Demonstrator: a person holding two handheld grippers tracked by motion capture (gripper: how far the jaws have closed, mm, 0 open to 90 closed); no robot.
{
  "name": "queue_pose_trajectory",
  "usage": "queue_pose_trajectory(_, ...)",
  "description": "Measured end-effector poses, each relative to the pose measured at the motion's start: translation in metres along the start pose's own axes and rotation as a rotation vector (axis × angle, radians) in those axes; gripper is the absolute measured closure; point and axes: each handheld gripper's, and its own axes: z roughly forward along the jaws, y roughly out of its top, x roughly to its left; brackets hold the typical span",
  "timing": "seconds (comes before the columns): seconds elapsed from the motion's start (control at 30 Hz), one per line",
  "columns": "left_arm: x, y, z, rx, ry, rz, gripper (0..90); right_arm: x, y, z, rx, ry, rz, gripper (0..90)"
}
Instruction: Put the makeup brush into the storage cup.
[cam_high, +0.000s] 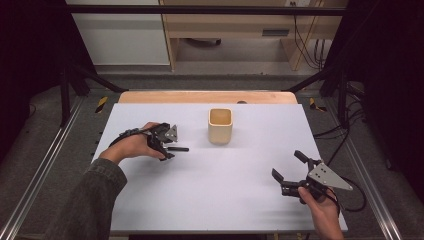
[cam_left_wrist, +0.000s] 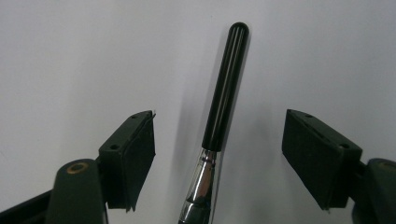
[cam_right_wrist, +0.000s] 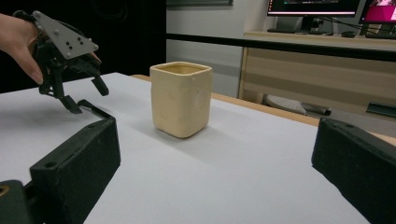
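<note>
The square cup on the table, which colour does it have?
The cup is a pale cream yellow, plain without pattern; the right gripper view shows it best.

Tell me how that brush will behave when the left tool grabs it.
The brush is thin and round, so it may roll if nudged. Its glossy handle and metal ferrule look slippery between the left tool pads. It seems stiff and probably light.
</note>
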Motion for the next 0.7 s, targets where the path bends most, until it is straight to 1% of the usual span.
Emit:
queue_pose_trajectory(0.17, 0.0005, -0.0002, -0.0005, -0.005, 0.005, 0.0, 25.9, -0.0002, -0.0003, 0.0004, -0.001, 0.0, -0.003, 1.7)
queue_pose_trajectory(0.27, 0.0012, 0.0, -0.0007, -0.014, 0.01, 0.002, 28.4, 0.0, -0.0002, 0.0004, -0.001, -0.004, 0.0, 1.7)
queue_pose_trajectory(0.4, 0.0002, 0.0002, 0.0004, 0.0, 0.003, 0.008, 30.6, -0.0006, 0.0001, 0.0002, -0.005, -0.006, 0.0, 1.8)
queue_pose_trajectory(0.63, 0.0002, 0.0005, 0.0007, 0.009, -0.002, 0.005, 34.8, -0.001, 0.0003, -0.0006, -0.008, -0.009, 0.003, 1.8)
queue_pose_trajectory(0.7, 0.0, 0.0006, 0.0008, 0.011, -0.007, 0.008, 38.4, -0.0012, 0.0004, -0.0005, -0.009, -0.01, 0.005, 1.8)
